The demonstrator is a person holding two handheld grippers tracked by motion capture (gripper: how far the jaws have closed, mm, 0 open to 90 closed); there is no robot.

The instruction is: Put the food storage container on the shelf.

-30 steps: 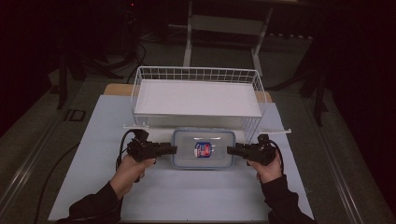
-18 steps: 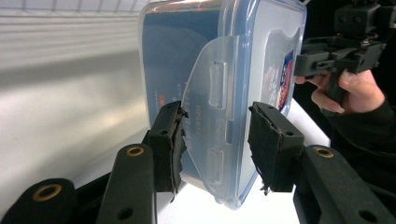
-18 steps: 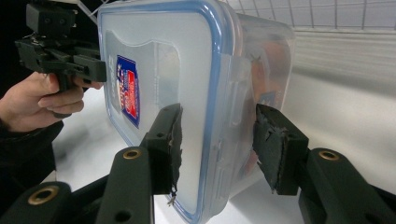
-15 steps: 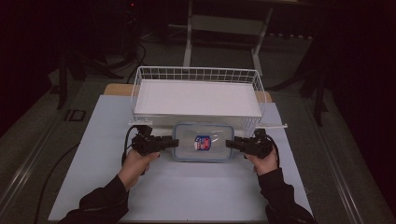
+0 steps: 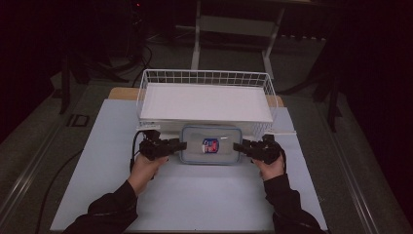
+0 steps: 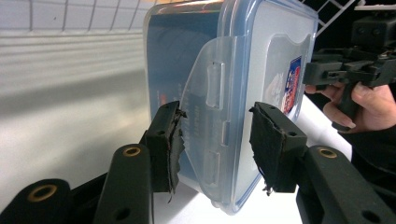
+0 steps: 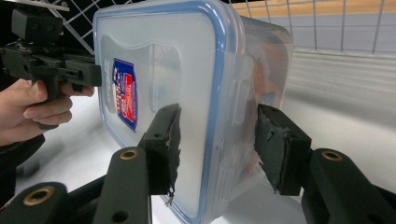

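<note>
A clear plastic container (image 5: 219,156) with a blue-rimmed lid and a red and blue label is held level just in front of the wire basket (image 5: 204,73). My left gripper (image 5: 182,145) clamps its left end. In the left gripper view the pads (image 6: 164,142) sit either side of the latch flap of the container (image 6: 261,56). My right gripper (image 5: 236,146) clamps the right end. The right gripper view has one pad over the lid and one under the base of the container (image 7: 159,60). Each gripper view also takes in the opposite gripper at the far end.
The white wire basket stands at the back of the table and holds a flat white board (image 5: 204,102). A white mat (image 5: 195,195) covers the table in front of it. Dark floor, cables and table legs lie beyond.
Both grippers have carried the container away from me, closer to the basket's front wall. The hands have kept their hold on both ends.
</note>
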